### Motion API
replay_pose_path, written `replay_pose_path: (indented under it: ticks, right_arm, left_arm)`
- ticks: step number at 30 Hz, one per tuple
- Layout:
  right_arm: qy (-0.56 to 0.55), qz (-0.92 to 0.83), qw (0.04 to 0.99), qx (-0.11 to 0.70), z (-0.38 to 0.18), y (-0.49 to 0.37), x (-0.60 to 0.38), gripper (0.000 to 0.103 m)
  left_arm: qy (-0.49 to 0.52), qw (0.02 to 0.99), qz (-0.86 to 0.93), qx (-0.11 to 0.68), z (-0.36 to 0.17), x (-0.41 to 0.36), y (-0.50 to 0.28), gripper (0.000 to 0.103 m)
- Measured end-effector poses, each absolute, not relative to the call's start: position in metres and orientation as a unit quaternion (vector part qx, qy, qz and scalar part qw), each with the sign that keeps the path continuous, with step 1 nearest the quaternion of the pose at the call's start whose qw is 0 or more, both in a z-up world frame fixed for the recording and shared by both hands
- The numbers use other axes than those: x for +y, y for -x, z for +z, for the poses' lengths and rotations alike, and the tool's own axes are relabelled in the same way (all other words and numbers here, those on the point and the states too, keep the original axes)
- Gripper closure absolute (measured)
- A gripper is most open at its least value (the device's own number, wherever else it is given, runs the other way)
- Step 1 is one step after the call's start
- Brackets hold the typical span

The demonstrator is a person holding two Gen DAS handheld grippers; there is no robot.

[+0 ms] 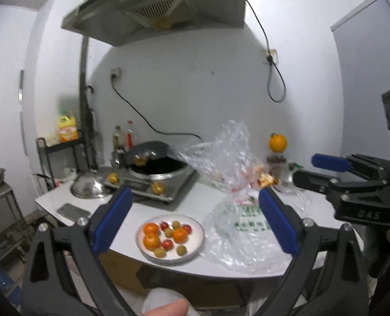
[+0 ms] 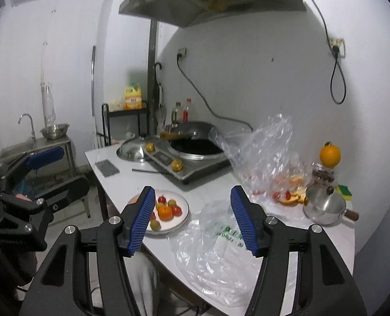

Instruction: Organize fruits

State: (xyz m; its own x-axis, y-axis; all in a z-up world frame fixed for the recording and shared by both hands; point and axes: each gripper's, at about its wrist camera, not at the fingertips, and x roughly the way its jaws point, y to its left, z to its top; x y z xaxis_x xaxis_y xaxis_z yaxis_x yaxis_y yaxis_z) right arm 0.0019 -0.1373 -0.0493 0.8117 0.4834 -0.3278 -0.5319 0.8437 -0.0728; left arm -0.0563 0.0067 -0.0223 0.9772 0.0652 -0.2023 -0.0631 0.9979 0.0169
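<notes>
Both jaws spread, empty | bag (image 1: 245, 226) green print unreadable | plate (image 1: 199, 233) holds fruit

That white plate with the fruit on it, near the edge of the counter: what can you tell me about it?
The plate is round, white and shallow, with a glossy look like ceramic. It sits flat on the white counter near its front edge, just ahead of the stove. It holds three small oranges, several red cherry tomatoes and some small yellow-green fruits. A crumpled clear plastic bag lies right beside it. Neither gripper touches it.
</notes>
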Motion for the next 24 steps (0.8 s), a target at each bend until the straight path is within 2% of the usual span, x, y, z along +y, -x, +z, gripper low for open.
replay_pose_path:
  ticks: [2, 13, 15, 18, 24]
  right_arm:
    - [0.079, 0.268, 0.950, 0.136, -0.039, 0.004, -0.139, 0.031]
    - [0.065, 0.263, 0.961, 0.061, 0.018, 0.034, -0.154, 0.030]
    - [0.064, 0.261, 0.962, 0.056, 0.022, 0.037, -0.155, 0.030]
    - [0.064, 0.260, 0.962, 0.050, 0.026, 0.039, -0.156, 0.025]
    - [0.067, 0.262, 0.962, 0.044, 0.029, 0.043, -0.155, 0.024]
  left_arm:
    - [-0.005, 0.995, 0.045, 0.090, -0.009, 0.007, 0.063, 0.005]
    - [-0.009, 0.999, 0.042, 0.023, 0.044, 0.002, 0.094, 0.005]
    - [-0.010, 0.999, 0.046, 0.013, 0.050, 0.001, 0.098, 0.000]
    - [-0.012, 0.999, 0.046, 0.003, 0.055, 0.000, 0.103, 0.001]
    - [-0.008, 0.999, 0.044, 0.004, 0.058, 0.002, 0.106, 0.001]
